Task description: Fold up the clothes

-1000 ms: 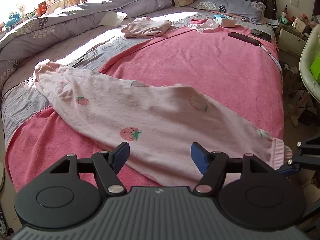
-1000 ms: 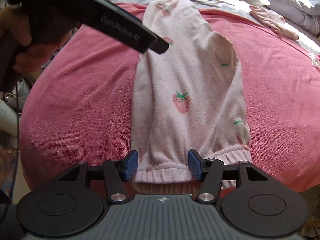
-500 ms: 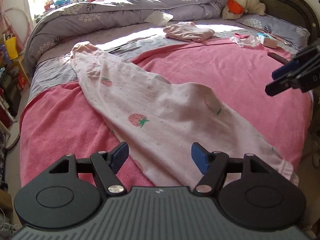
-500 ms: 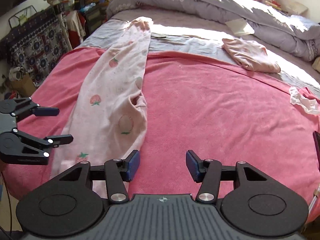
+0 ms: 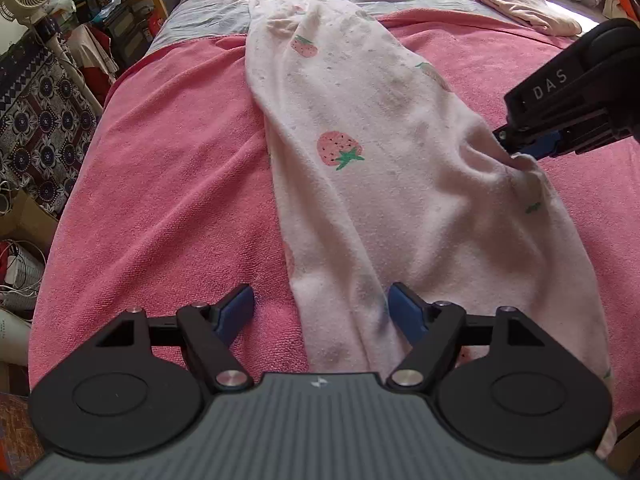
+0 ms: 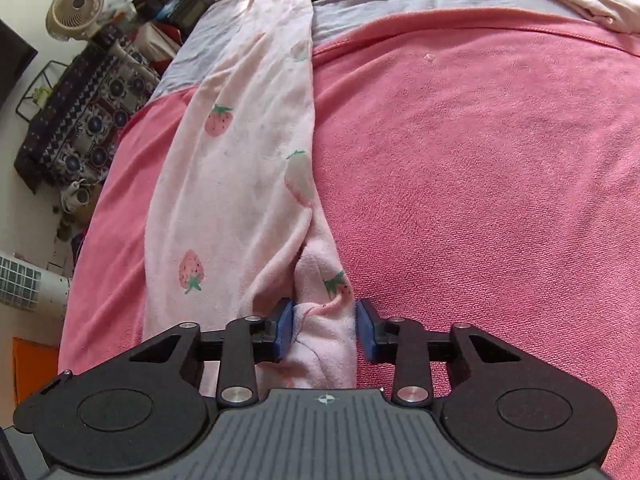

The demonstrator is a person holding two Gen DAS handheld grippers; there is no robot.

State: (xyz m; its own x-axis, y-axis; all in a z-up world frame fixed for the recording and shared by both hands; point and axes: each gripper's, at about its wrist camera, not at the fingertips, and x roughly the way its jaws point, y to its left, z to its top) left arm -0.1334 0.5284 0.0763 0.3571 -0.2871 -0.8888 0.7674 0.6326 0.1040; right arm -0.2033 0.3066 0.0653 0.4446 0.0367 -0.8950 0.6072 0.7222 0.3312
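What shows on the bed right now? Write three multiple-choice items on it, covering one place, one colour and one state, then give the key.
1. Where do the strawberry pants lie?
A. Along the pink blanket, with the far end on the grey sheet
B. On the floor
C. Over a chair

2. What colour are the leaves on the printed strawberry?
A. Blue
B. Green
C. Yellow

3. How is the left gripper?
A. Shut on the pants
B. Shut on the blanket
C. Open, gripping nothing

Key:
1 A, the garment runs up the blanket and its far cuff lies on grey fabric.
2 B, the left wrist view shows a green leaf cap.
3 C, its blue fingers stand wide apart over the near end of the pants.
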